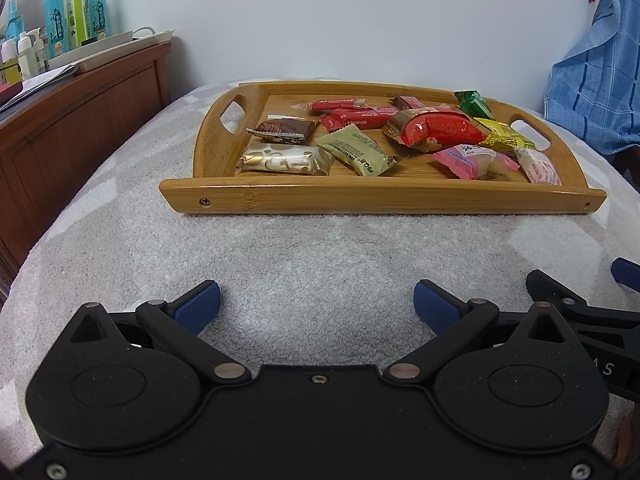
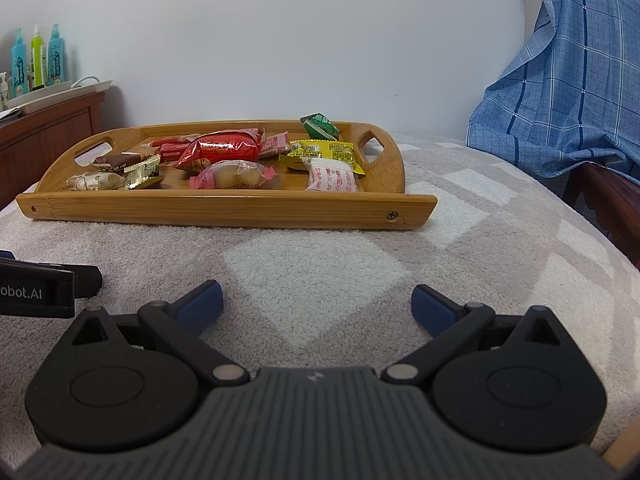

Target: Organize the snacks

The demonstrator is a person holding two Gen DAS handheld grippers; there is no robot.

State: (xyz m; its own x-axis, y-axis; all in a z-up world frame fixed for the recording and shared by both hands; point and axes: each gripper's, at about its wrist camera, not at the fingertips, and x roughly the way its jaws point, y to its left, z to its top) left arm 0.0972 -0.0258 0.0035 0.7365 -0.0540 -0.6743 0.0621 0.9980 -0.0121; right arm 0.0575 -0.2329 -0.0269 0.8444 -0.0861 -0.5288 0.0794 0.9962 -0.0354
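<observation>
I observe a plain pale wall (image 1: 340, 20) behind the work area, evenly lit. The surface is covered by a grey-and-white patterned fleece blanket (image 2: 320, 264). To the left stands a reddish-brown wooden cabinet (image 1: 80, 120) carrying a white tray (image 1: 112, 46) of spray bottles (image 1: 76, 16). A blue checked cloth (image 2: 568, 80) hangs at right.
</observation>
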